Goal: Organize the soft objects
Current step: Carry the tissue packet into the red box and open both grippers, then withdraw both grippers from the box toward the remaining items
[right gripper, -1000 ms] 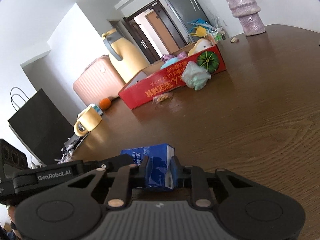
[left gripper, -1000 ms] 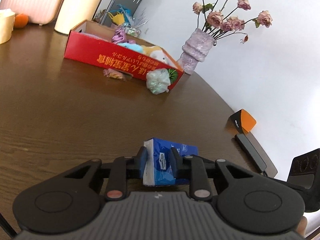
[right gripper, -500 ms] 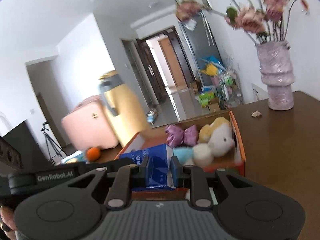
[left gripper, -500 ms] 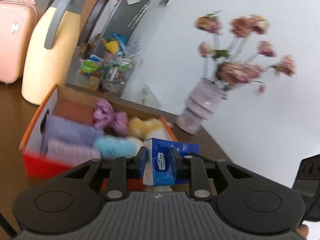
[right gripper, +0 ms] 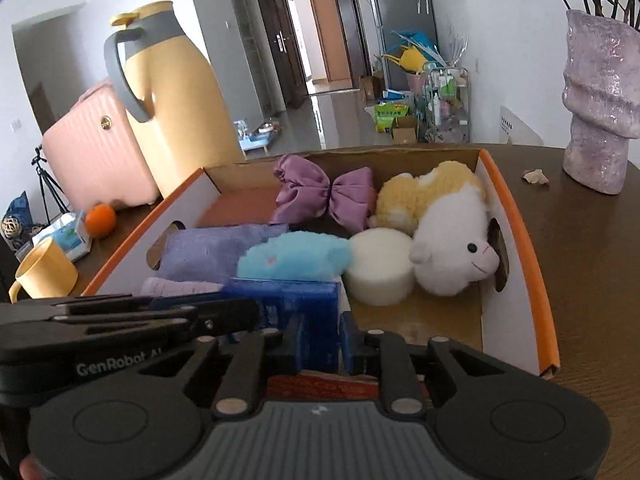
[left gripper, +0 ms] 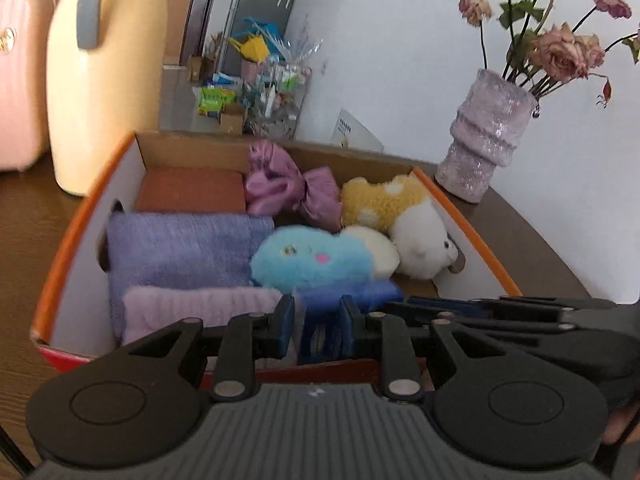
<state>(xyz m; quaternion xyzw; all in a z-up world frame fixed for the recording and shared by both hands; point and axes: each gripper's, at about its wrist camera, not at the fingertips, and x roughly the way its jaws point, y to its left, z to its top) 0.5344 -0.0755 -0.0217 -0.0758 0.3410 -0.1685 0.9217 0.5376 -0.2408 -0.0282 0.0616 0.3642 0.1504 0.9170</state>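
Gripping tissue pack point(right gripper: 298, 312) over box point(right gripper: 520, 248)

**Materials, finishes**

Matt black plastic tongs, left point(left gripper: 316, 322) and right point(right gripper: 320, 334), ribbed grey housing. Glossy blue film on tissue pack point(right gripper: 304, 308). Cardboard box point(right gripper: 516, 216), raw brown inside, printed outside. Fluffy blue plush point(left gripper: 312, 258), satin purple bow point(right gripper: 326, 194), knitted lilac cloth point(left gripper: 200, 304). Dark woodgrain counter point(right gripper: 592, 272), slight sheen. Rough glittery vase point(left gripper: 484, 140).

Home: suitcase point(right gripper: 96, 148), hallway door point(right gripper: 325, 36).
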